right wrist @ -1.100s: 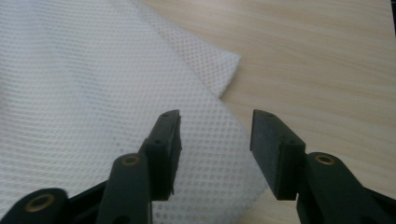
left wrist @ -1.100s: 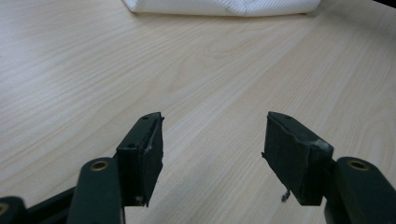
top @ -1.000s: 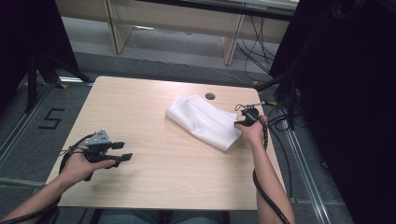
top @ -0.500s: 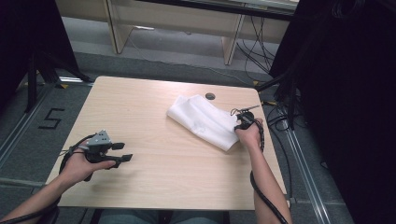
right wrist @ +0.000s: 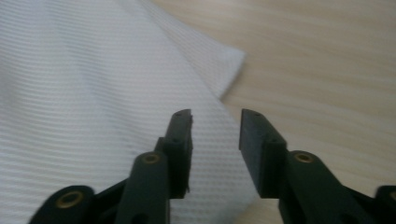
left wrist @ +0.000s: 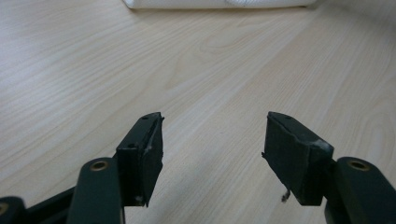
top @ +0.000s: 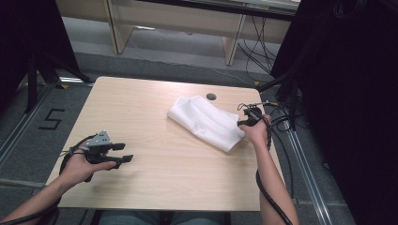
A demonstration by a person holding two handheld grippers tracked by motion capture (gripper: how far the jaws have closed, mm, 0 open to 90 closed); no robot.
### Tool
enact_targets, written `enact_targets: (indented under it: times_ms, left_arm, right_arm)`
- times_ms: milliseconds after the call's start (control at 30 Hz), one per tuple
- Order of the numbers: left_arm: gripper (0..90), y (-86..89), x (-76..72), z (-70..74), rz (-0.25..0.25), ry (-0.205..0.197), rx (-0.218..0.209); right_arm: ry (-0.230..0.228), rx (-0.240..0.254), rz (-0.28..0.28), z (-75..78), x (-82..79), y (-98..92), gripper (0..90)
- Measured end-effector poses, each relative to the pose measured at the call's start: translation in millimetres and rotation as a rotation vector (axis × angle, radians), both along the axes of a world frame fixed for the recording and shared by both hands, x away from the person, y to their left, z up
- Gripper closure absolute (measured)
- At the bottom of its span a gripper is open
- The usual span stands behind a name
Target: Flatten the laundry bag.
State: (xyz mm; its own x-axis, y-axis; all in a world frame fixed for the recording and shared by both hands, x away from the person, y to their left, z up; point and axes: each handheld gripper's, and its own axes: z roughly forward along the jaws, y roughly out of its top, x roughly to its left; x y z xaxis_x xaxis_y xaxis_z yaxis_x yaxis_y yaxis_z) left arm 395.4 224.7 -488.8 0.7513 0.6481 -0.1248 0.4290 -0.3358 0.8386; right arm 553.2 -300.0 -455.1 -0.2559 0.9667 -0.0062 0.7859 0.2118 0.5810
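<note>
Our right tongs (right wrist: pixel 215 123), just reopening with nothing between them, hover over the folded white textured cloth's (top: pixel 206 122) near corner; left tongs (left wrist: pixel 212 140) gape far away.

**Even table light, dark surround**

In the high view the table (top: pixel 155 117) is lit evenly from overhead, with soft, faint shadows, while the room's right side and upper left corner fall into near black. The white cloth (top: pixel 206 122) looks bright, its texture washed out. Both gripper views are soft: the near jaws blur, the cloth's weave blurs at the left edge, and pale sheen lies on the wood.
</note>
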Motion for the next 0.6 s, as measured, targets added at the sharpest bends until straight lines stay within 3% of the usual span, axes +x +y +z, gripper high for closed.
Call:
enact_targets:
  times_ms: [133, 200, 333, 467, 600]
  left_arm:
    - [37.1, -0.5, 0.8, -1.0, 0.004, -0.004, -0.009]
    - [37.1, -0.8, 0.8, -1.3, 0.011, -0.003, -0.011]
    - [37.1, -0.9, 0.5, -1.4, 0.006, -0.005, -0.008]
    - [37.1, -0.2, 0.0, -0.2, -0.001, 0.004, -0.001]
    - [37.1, -0.4, -0.3, 0.1, -0.006, 0.001, 0.002]
  right_arm:
    - [0.038, -0.001, -0.05, -18.4, 2.1, -14.0, 47.5]
    - [0.046, 0.022, -0.065, -25.3, 2.2, -16.9, 43.7]
    - [0.056, 0.021, -0.075, -33.4, 2.3, -16.7, 42.6]
    - [0.056, -0.008, -0.048, -33.9, 1.2, -13.2, 51.4]
    - [0.06, -0.036, 0.004, -31.7, 0.1, -7.7, 68.3]
